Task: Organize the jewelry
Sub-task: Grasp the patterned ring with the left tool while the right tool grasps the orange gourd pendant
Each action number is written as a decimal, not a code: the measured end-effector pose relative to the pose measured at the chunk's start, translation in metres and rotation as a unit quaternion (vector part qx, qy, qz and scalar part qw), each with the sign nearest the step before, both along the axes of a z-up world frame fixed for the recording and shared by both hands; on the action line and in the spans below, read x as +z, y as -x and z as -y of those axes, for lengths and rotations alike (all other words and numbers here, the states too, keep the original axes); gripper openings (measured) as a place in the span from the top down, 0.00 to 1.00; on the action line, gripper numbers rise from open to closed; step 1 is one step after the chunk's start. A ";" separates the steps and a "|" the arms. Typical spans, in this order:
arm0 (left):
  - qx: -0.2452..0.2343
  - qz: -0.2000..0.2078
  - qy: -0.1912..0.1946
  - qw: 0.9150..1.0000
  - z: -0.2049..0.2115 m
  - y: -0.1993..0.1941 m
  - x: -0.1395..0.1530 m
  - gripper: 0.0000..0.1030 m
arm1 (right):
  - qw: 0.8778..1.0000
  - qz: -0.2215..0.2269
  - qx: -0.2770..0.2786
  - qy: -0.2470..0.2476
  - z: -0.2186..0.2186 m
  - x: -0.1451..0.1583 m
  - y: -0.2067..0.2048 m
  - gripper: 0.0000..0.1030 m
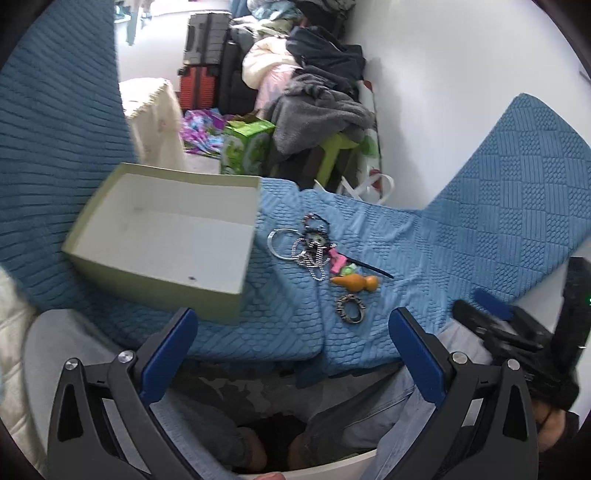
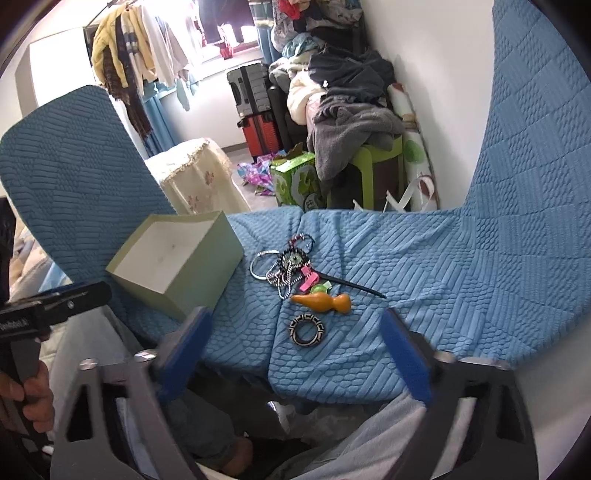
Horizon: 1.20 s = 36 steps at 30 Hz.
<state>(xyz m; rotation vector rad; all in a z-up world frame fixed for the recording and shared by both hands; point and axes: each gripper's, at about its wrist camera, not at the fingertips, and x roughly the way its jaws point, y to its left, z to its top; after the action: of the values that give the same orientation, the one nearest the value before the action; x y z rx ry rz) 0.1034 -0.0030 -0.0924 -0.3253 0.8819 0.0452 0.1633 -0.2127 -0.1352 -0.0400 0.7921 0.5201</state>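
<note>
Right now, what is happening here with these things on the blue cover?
A seated person holds a gripper in each hand; the left gripper and the right gripper are both open and hold nothing. On the blue cover lies a small pile of jewelry: a silver bangle, tangled bead chains, an orange gourd-shaped piece and a patterned ring. Beside the pile, the open green box looks empty. Nothing has been put away yet.

White wall point(image 2: 436, 110), blue-covered sofa point(image 2: 480, 277), bright window point(image 2: 236, 29)
</note>
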 end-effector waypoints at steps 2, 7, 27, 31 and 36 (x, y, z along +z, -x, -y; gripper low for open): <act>-0.009 -0.001 -0.002 1.000 0.005 -0.011 -0.007 0.01 | 1.000 -0.011 0.006 0.002 -0.001 -0.014 -0.014 0.40; -0.042 0.003 0.032 0.999 0.018 -0.036 -0.026 0.12 | 1.000 -0.023 0.009 0.012 -0.003 -0.037 -0.046 0.44; -0.095 -0.062 0.081 0.990 0.064 -0.103 -0.136 0.64 | 0.984 -0.098 0.141 0.039 -0.037 -0.124 -0.136 0.75; -0.115 -0.073 0.069 0.988 0.076 -0.110 -0.147 0.69 | 0.983 -0.092 0.153 0.054 -0.041 -0.130 -0.139 0.74; -0.130 -0.084 0.043 0.987 0.086 -0.117 -0.162 0.81 | 0.979 -0.104 0.161 0.064 -0.044 -0.137 -0.143 0.64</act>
<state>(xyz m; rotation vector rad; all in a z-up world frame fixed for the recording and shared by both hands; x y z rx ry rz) 0.2208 -0.0887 -0.2544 -0.2879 1.0893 -0.2097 0.3065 -0.1692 -0.2723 -0.2384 1.0306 0.7883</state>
